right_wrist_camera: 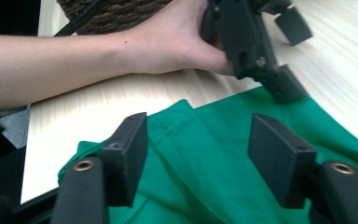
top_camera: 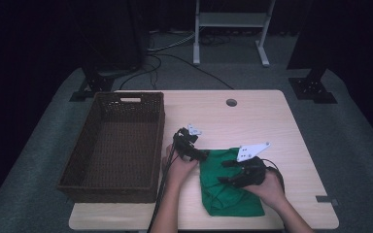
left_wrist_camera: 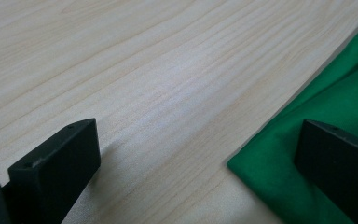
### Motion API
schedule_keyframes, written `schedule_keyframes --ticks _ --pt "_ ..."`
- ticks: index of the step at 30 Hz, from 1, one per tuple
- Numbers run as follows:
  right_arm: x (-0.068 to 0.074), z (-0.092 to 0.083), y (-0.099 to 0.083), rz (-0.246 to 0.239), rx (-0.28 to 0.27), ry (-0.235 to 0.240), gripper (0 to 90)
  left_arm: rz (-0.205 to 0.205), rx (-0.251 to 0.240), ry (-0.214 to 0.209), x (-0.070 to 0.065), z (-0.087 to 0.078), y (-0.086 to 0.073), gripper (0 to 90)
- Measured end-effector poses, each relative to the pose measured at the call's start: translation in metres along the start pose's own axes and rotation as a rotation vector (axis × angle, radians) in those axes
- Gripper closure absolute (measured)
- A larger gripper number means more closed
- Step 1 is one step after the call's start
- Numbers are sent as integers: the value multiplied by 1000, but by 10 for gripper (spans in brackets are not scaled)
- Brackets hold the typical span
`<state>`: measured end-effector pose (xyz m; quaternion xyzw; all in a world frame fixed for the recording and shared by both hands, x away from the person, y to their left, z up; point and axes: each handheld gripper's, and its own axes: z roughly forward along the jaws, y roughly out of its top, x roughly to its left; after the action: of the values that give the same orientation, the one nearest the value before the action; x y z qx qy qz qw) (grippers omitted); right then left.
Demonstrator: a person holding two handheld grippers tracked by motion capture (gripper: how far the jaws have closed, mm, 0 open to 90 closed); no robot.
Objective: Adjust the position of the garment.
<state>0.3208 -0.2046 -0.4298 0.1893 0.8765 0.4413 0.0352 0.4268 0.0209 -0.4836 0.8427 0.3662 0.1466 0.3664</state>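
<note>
Standing on grey carpet, pale wooden table faces seemingly dark surroundings.

basket: on table, left half | cloth: on table, right of basket, near front edge | left gripper: between basket and cloth, at cloth's left edge | right gripper: over cloth
</note>
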Motion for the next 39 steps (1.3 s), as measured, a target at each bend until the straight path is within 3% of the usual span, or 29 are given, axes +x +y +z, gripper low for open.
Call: schedule_keyframes --ticks 9,21,26,29,31,39 --pt "10 21 5 -26 25 -2 537 0 1 0 0 0 0 0" --pt "23 47 2 -60 82 27 585 1 1 0 0 0 0 0" --pt "26 56 1 -85 123 -6 672 1 1 0 0 0 0 0" --pt "25 57 0 -83 129 -30 800 1 1 0 0 0 0 0" --pt "23 54 -1 -71 114 -20 878 0 1 1 0 0 0 0" --pt "22 41 -2 -55 95 -16 888 0 1 1 0 0 0 0"
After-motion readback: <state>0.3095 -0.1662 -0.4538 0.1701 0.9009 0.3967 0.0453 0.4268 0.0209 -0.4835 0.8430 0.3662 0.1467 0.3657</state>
